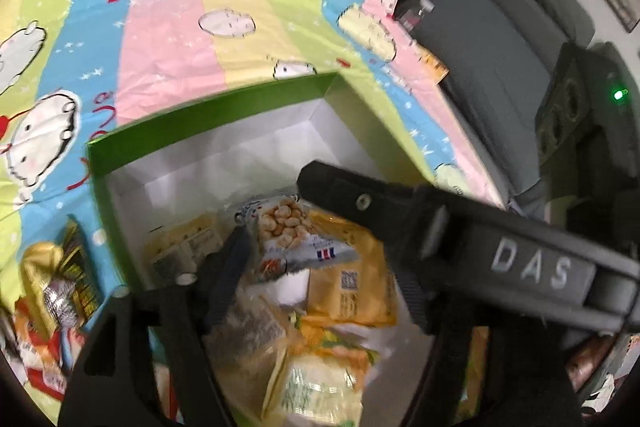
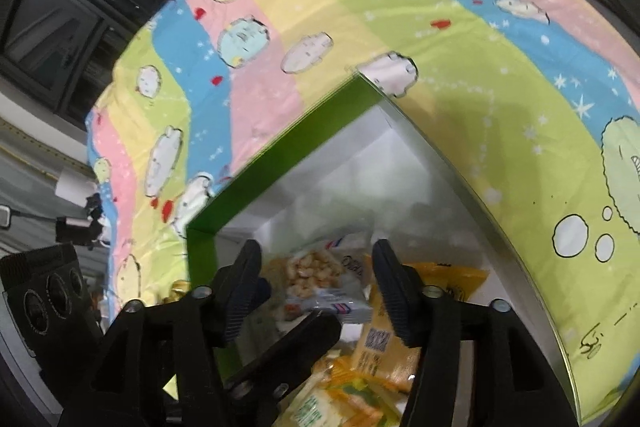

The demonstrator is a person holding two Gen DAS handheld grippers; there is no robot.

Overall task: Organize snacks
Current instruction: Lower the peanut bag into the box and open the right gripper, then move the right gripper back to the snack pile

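Green box (image 1: 208, 123) on cartoon-print sheet (image 1: 168, 27), snack packets inside, right gripper (image 2: 316, 271) fingers spread above popcorn packet (image 2: 316, 279), left gripper (image 1: 272, 227) fingers' state unclear, loose snacks (image 1: 52, 291) beside box.

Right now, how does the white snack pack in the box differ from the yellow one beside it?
The white pack pictures pale puffs and a red, white and blue stripe; the yellow pack shows a square code instead. The white pack lies on top and overlaps the yellow pack. Both are snack bags inside the green box.
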